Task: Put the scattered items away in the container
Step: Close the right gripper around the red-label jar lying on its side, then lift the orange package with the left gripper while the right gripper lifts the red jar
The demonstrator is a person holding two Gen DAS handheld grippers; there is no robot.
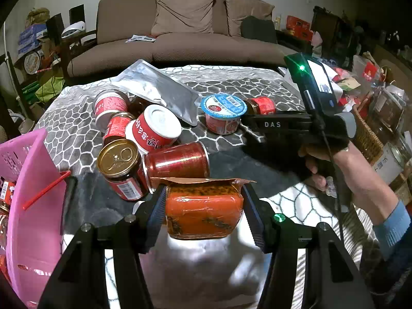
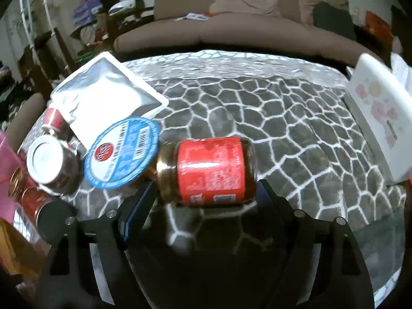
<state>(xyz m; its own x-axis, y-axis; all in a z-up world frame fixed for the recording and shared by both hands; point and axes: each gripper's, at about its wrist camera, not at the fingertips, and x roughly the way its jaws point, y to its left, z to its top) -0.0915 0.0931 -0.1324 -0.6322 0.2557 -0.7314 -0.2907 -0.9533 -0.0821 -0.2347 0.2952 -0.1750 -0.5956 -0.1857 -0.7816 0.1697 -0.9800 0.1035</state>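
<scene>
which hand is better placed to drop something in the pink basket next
Left. Its gripper is already clamped on the orange packet, and the pink basket sits right beside it. The right gripper only straddles the lying jar, jaws not visibly gripping it, further from the basket.

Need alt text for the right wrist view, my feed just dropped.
The right gripper straddles a red-labelled glass jar lying on its side on the grey patterned cloth, one finger at each end. To the jar's left sit a blue-lidded cup, a silver pouch and a pile of cans.
</scene>
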